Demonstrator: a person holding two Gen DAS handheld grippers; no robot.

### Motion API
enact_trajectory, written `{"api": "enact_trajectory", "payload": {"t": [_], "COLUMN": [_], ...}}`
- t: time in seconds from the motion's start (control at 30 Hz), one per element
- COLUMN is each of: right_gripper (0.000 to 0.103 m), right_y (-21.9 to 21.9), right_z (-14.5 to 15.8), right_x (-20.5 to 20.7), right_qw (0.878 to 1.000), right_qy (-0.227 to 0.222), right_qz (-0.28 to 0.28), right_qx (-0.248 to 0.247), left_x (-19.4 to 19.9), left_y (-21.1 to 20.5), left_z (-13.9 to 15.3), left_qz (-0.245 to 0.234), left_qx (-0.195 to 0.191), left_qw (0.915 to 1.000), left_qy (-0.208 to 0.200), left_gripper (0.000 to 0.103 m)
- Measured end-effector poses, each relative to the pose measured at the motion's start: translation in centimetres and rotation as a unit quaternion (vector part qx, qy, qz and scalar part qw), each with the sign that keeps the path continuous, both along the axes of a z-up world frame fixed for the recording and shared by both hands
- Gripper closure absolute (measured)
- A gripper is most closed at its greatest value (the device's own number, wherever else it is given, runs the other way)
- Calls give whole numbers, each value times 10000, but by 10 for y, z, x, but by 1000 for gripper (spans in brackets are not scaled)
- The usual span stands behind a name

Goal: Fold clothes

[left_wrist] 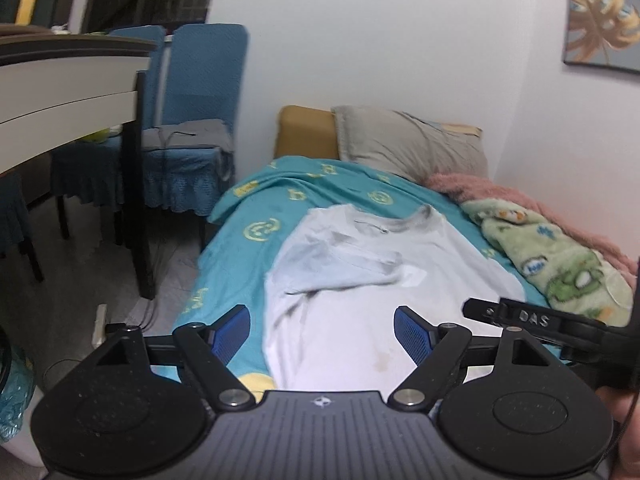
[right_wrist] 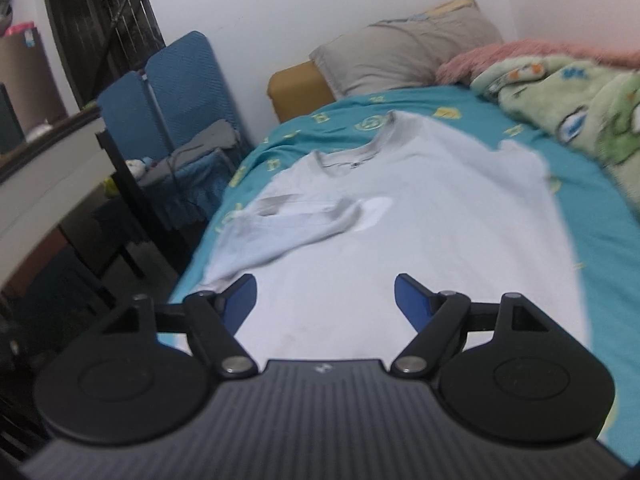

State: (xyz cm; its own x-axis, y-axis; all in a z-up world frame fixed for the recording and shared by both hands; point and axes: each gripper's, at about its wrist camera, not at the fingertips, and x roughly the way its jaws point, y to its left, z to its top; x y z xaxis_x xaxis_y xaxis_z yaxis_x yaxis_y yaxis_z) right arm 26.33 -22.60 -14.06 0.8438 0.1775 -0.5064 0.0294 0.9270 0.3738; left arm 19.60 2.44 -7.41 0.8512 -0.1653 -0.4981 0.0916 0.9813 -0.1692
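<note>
Blue chairs (left_wrist: 200, 92) stand at far left beside a bed with a teal sheet (left_wrist: 240, 248). A white T-shirt (left_wrist: 360, 280) lies flat along the bed, collar toward the grey pillow (left_wrist: 408, 144), its left sleeve folded inward. Left gripper (left_wrist: 322, 330) and right gripper (right_wrist: 325, 300) hover above its hem, jaws wide apart, holding nothing.

A pale white T-shirt (right_wrist: 420, 216) with a grey collar band lies on a teal bedsheet (right_wrist: 592, 204) printed with yellow emblems. At the head of the bed sit a beige-grey pillow (right_wrist: 400, 56) and a mustard-yellow cushion (right_wrist: 296, 88). Along the bed's far side lie a light green fleece blanket (left_wrist: 560, 264) with cartoon prints and a fluffy pink blanket (left_wrist: 480, 188). Beside the bed stand blue-covered chairs (left_wrist: 204, 80). Both grippers are black with blue pads (left_wrist: 232, 334).
</note>
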Motion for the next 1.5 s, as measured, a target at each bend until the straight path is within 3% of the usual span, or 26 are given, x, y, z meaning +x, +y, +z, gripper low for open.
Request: {"api": "enact_trajectory", "payload": {"t": [0.07, 0.23, 0.47, 0.57, 0.6, 0.63, 0.73, 0.8, 0.93, 1.07, 1.17, 1.3, 1.4, 1.5], "right_gripper": [27, 30, 33, 53, 65, 76, 93, 95, 96, 96, 96, 96, 96, 93], "right_y": [17, 76, 126, 135, 135, 134, 126, 112, 75, 28, -9, -43, -62, -73], "right_z": [-6, -28, -54, -64, -67, -69, -67, -55, -28, -15, -25, -45, -65, -74], "right_x": [22, 95, 178, 205, 211, 214, 212, 201, 175, 160, 163, 175, 181, 177], "right_qw": [9997, 9985, 9979, 9977, 9972, 9966, 9968, 9985, 9997, 9991, 9974, 9958, 9959, 9964], "right_qy": [102, 310, 336, 382, 436, 466, 375, 165, -217, -320, -32, 214, 407, 520], "right_qz": [70, 413, 481, 353, 308, 323, 378, 326, 79, -285, -725, -890, -807, -593], "right_qx": [204, 169, -256, -443, -531, -591, -600, -411, 1, 21, -18, -92, 66, 318], "left_x": [6, 30, 64, 70, 72, 73, 75, 75, 72, 76, 76, 75, 74, 73], "left_y": [12, 50, 98, 107, 108, 109, 104, 100, 90, 90, 81, 61, 44, 39], "left_z": [-2, -19, -60, -69, -71, -73, -78, -77, -75, -84, -90, -98, -109, -118], "left_qz": [182, 799, 1537, 1653, 1662, 1647, 1562, 1525, 1395, 1181, 802, 163, -342, -486], "left_qx": [-109, -399, -961, -1032, -1016, -1001, -994, -965, -980, -1332, -1353, -1223, -1144, -1220], "left_qw": [9998, 9957, 9794, 9757, 9755, 9756, 9764, 9776, 9804, 9763, 9775, 9795, 9758, 9689], "left_qy": [39, 244, 894, 997, 1026, 1052, 1110, 1085, 983, 1232, 1404, 1593, 1829, 2099], "left_gripper": [22, 22, 22, 22, 22, 22, 22, 22, 22, 22, 22, 22, 24, 25]}}
